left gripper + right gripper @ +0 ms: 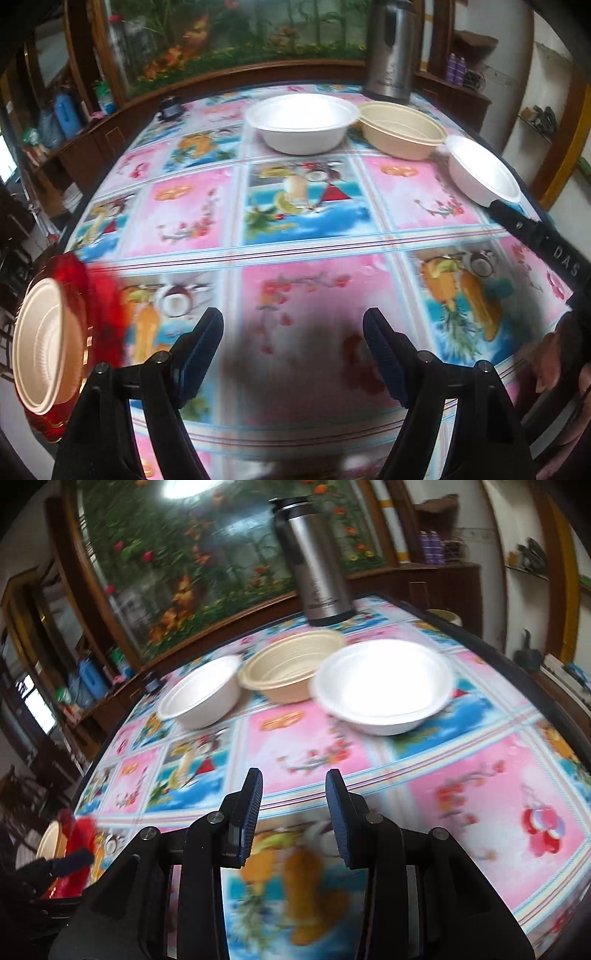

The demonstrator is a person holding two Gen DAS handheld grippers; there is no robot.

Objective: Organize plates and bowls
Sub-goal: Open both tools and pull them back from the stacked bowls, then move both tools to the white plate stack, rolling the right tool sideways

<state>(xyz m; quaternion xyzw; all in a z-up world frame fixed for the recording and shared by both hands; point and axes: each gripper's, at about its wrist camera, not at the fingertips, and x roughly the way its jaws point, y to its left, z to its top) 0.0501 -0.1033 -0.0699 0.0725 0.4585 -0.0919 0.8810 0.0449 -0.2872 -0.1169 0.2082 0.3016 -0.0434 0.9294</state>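
A white bowl [303, 120] [201, 696] and a beige bowl [402, 127] [291, 666] stand side by side at the far side of the table. A second white bowl [482, 171] [384, 685] stands to their right. A cream bowl [42, 343] [51, 840] rests in a red plate [79, 295] [75, 834] at the table's left edge. My left gripper [293, 338] is open and empty over the near middle. My right gripper [294, 799] is open and empty; its finger [517, 221] lies just before the right white bowl.
A steel thermos [391, 51] [317, 561] stands behind the bowls at the far edge. A small dark object [170, 109] lies at the far left. The table [295, 236] has a colourful patterned cloth. Wooden cabinets and shelves surround it.
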